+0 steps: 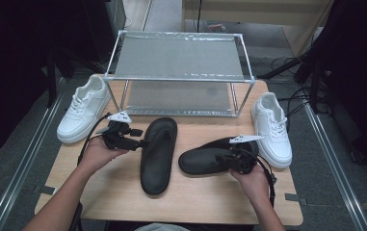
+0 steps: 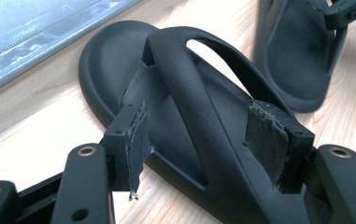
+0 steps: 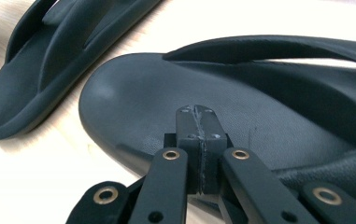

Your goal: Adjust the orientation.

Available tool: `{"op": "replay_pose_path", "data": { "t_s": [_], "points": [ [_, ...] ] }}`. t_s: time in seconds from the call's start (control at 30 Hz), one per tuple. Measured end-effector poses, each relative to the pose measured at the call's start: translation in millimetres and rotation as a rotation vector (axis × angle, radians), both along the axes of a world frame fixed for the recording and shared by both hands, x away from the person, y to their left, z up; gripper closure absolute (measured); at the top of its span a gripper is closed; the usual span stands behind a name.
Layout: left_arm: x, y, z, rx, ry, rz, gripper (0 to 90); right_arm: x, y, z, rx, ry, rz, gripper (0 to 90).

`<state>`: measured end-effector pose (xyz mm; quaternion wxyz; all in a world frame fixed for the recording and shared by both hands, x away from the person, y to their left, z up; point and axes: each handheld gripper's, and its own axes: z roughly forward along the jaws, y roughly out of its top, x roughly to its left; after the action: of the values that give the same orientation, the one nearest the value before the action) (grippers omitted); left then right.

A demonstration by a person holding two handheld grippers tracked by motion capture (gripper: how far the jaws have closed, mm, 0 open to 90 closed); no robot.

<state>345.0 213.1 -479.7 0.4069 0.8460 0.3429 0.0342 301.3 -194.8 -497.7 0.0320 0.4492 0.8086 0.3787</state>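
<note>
Two black flip-flops of matte, softly moulded foam on a pale wood-grain table (image 1: pixel 123 192): left sandal (image 1: pixel 158 155) lying lengthwise near the middle, rounded toe toward the shelf, thick Y-shaped strap arching over a smooth footbed; right sandal (image 1: pixel 205 160) turned crosswise just beside it, apart. Left gripper (image 1: pixel 144 143) at the left sandal's edge, jaws spread wide to either side of the strap, frayed pads (image 2: pixel 138 140) not pressing on it. Right gripper (image 3: pixel 199 116) clenched, pads flat together with nothing between, resting over the right sandal's finely pebbled sole. Behind, a metal-framed rack (image 1: pixel 178 77) with grey mesh shelves. At either side, one white lace-up sneaker: left sneaker (image 1: pixel 82 108), right sneaker (image 1: pixel 271 127), smooth and glossy.
</note>
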Motion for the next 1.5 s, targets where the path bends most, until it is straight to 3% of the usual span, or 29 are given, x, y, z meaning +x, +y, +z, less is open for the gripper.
{"op": "replay_pose_path", "data": {
  "t_s": [0.2,0.4,0.77,1.17,1.23,1.3,1.5],
  "points": [
    [4.6,-4.1,-0.7,0.005,0.0,0.005,39.8,-12.6,-7.0,1.3,-0.009,0.015,-0.009,90.0],
    [5.3,-5.4,-0.4,0.004,-0.001,-0.002,39.8,-13.2,-14.8,8.9,0.011,-0.009,-0.028,90.0],
    [6.5,-6.6,-2.9,0.002,0.021,-0.009,39.7,-5.3,-42.8,22.8,0.001,-0.071,-0.125,90.0],
    [4.6,-10.3,-2.6,0.008,0.021,-0.021,39.6,3.7,-77.7,23.2,0.014,-0.073,-0.235,90.0],
    [5.1,-9.9,-2.9,0.008,0.023,-0.02,39.6,6.4,-78.6,18.8,0.026,-0.047,-0.224,90.0],
    [5.2,-8.6,-2.3,0.008,0.019,-0.017,39.6,9.1,-76.2,14.3,0.008,-0.03,-0.215,90.0],
    [4.7,-7.9,-1.6,0.006,0.019,-0.015,39.6,15.1,-69.4,11.0,-0.007,-0.028,-0.204,90.0]
  ]
}}
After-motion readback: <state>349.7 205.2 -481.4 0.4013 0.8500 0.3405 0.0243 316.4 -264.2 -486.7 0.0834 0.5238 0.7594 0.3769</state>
